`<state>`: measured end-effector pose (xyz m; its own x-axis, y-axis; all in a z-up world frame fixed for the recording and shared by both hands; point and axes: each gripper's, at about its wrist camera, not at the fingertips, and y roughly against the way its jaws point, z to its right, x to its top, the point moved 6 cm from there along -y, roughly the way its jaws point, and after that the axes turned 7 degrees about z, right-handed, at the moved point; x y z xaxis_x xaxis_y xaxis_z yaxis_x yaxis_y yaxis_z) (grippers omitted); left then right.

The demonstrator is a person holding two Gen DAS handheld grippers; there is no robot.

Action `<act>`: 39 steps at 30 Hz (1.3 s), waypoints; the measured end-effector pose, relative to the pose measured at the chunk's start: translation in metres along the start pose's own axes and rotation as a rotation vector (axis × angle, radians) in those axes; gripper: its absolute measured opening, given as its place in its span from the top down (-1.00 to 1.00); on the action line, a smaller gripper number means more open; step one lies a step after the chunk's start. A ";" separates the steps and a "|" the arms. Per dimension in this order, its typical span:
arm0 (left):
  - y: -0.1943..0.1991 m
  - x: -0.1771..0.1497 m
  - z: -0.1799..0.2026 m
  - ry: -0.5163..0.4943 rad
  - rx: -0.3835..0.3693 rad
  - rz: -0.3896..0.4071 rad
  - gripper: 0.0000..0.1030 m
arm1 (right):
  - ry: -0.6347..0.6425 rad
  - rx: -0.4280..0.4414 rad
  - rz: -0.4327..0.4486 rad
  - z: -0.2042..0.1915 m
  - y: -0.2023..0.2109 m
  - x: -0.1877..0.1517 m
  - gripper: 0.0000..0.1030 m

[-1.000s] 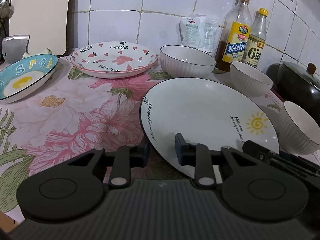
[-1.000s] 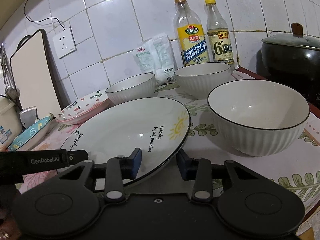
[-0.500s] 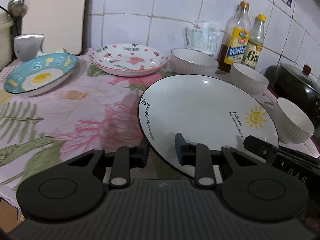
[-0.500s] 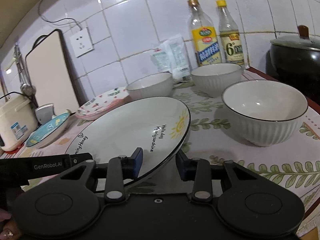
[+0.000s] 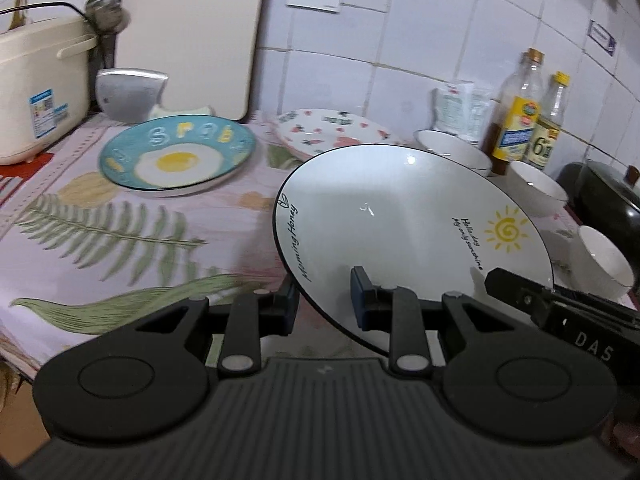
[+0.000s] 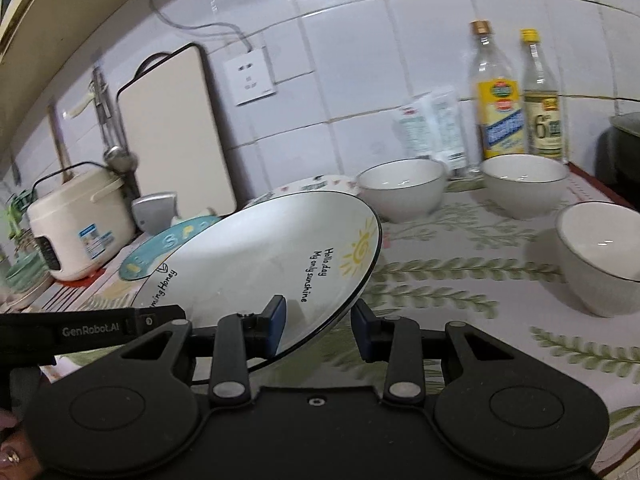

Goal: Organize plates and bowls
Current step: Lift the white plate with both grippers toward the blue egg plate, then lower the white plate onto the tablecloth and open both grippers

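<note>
The white sun plate (image 5: 404, 224) hangs tilted above the counter (image 5: 120, 240); our left gripper (image 5: 324, 300) and right gripper (image 6: 318, 324) each pinch its near rim between narrow jaws. The blue egg plate (image 5: 176, 158) lies beyond, three white bowls (image 6: 402, 190) rightward.
</note>
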<state>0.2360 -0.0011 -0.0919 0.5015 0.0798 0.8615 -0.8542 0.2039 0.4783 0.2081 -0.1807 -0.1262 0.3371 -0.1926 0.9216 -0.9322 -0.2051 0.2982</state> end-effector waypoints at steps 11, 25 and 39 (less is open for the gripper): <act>-0.023 -0.002 -0.041 -0.004 0.006 -0.042 0.51 | -0.009 0.022 -0.063 -0.027 -0.039 -0.013 0.20; -0.052 -0.008 -0.053 0.012 -0.034 -0.071 0.50 | 0.025 -0.021 -0.111 -0.025 -0.069 -0.023 0.21; -0.044 -0.005 -0.048 -0.020 -0.013 -0.133 0.50 | 0.075 -0.033 -0.132 -0.023 -0.062 -0.018 0.17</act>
<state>0.2777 0.0367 -0.1253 0.6076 0.0313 0.7936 -0.7782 0.2237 0.5869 0.2569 -0.1422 -0.1554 0.4471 -0.0932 0.8896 -0.8848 -0.1920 0.4246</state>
